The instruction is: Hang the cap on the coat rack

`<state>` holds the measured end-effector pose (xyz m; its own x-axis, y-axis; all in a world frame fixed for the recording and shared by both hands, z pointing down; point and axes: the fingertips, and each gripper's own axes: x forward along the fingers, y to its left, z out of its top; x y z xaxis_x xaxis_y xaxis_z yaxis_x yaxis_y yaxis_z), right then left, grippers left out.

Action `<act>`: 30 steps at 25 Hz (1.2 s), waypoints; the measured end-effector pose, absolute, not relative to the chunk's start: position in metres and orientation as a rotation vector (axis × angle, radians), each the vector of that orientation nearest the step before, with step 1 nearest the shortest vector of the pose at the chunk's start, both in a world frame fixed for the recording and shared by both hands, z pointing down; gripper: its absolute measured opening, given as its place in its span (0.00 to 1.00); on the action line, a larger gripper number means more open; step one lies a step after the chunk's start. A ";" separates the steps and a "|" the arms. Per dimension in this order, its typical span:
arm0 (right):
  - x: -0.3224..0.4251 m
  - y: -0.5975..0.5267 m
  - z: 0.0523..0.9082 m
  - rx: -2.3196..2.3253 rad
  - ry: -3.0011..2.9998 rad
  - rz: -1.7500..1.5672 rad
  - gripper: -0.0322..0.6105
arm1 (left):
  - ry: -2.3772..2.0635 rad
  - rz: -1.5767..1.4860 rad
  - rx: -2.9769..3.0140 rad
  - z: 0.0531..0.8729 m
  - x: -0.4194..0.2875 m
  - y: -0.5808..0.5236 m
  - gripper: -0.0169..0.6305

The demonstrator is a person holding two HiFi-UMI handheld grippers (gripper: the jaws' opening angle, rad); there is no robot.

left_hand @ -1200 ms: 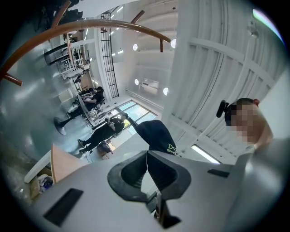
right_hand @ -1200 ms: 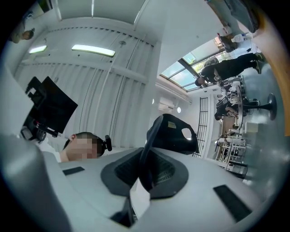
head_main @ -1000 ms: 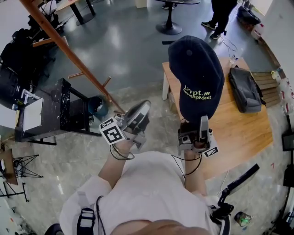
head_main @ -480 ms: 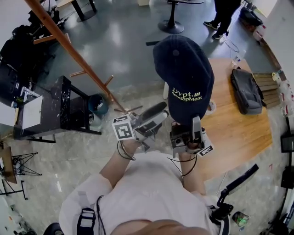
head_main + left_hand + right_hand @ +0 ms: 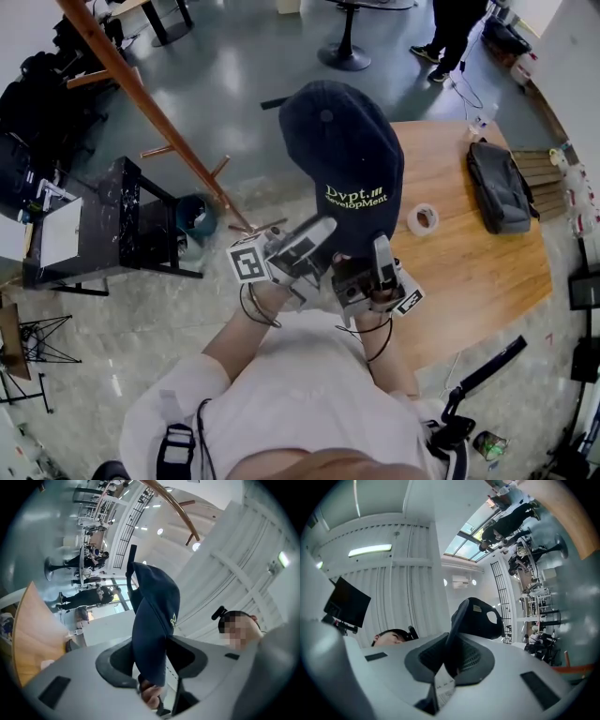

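Now the cap [image 5: 337,150] is up in the air, well to the right of the coat rack [image 5: 141,98] and not touching it yet. The right gripper [image 5: 380,255] has its tongs pinched tight on the edge of the cap's brim, so the round top points up and away from the person. I think it is held like that so the open inside can slip over a peg on the rack.

The left gripper [image 5: 314,234] sits on the side of the cap nearer the rack. Its tongs are wide, and the brim stands in the gap between them with room on both sides. It looks ready to help steady the cap, but it is not squeezing.

A moment ago the cap was farther from the rack, out over the wooden table [image 5: 478,262]. It has slid closer to the rack since then, and a tape roll [image 5: 424,219] it was hiding on the table now shows. The left gripper was off by itself before, and now it has come in around the brim. The hanging is still not done.
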<state>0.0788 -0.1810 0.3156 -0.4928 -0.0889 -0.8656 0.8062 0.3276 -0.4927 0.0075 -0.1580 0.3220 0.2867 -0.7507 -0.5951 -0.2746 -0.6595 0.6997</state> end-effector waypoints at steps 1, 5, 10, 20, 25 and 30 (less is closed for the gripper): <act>0.078 -0.182 0.317 0.651 1.706 -1.307 0.12 | -0.927 -1.352 2.094 0.322 0.007 -0.158 0.32; 0.071 -0.187 0.320 0.667 1.652 -1.354 0.12 | -0.968 -1.356 2.096 0.320 0.000 -0.158 0.30; 0.053 -0.186 0.318 0.722 1.597 -1.399 0.12 | -1.043 -1.339 2.115 0.312 -0.016 -0.152 0.27; -0.009 -0.184 0.291 0.916 1.431 -1.487 0.12 | -1.341 -1.291 2.161 0.273 -0.069 -0.134 0.26; -0.078 -0.183 0.250 1.041 1.310 -1.516 0.12 | -1.518 -1.217 2.224 0.220 -0.129 -0.125 0.26; -0.125 -0.177 0.202 1.108 1.218 -1.506 0.12 | -1.662 -1.154 2.266 0.169 -0.171 -0.116 0.26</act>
<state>-0.1253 -0.1766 0.2024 -0.2155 -0.0952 -0.9719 0.9703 -0.1327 -0.2021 -0.1714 -0.1161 0.1687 0.1151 -0.8534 -0.5083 -0.7747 -0.3974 0.4918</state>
